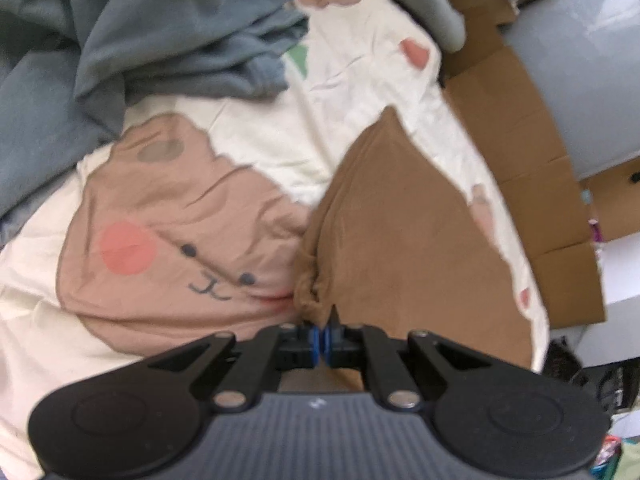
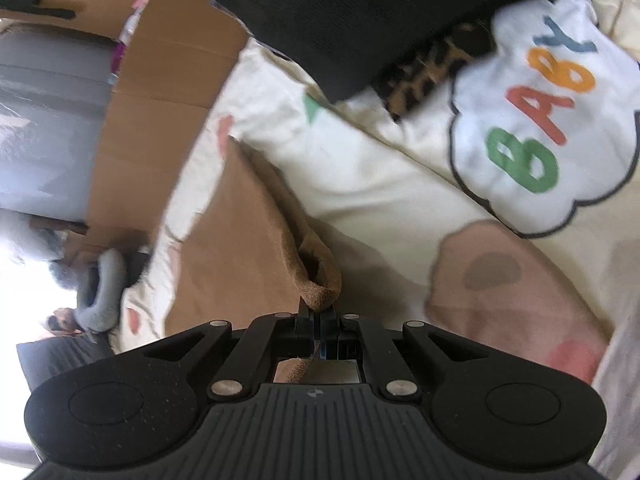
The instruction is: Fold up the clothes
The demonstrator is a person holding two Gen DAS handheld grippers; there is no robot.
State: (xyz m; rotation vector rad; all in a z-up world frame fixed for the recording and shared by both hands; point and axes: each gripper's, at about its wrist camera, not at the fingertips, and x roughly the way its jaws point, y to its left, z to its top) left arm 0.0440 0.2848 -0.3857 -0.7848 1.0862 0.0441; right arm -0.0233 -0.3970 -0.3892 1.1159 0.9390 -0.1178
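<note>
left gripper (image 1: 321,322) clamped on bunched edge of brown garment (image 1: 400,240) | garment spread on cream printed bedsheet (image 1: 280,148) | right gripper (image 2: 318,312) pinches its rolled hem | likely light, limp, soft; best held at edges and corners

The crumpled blue-grey fleece garment (image 1: 152,40) runs off the top edge, and the black knitted cloth (image 2: 360,12) (motion-blurred) hides most of the leopard-print fabric (image 2: 436,68).
</note>
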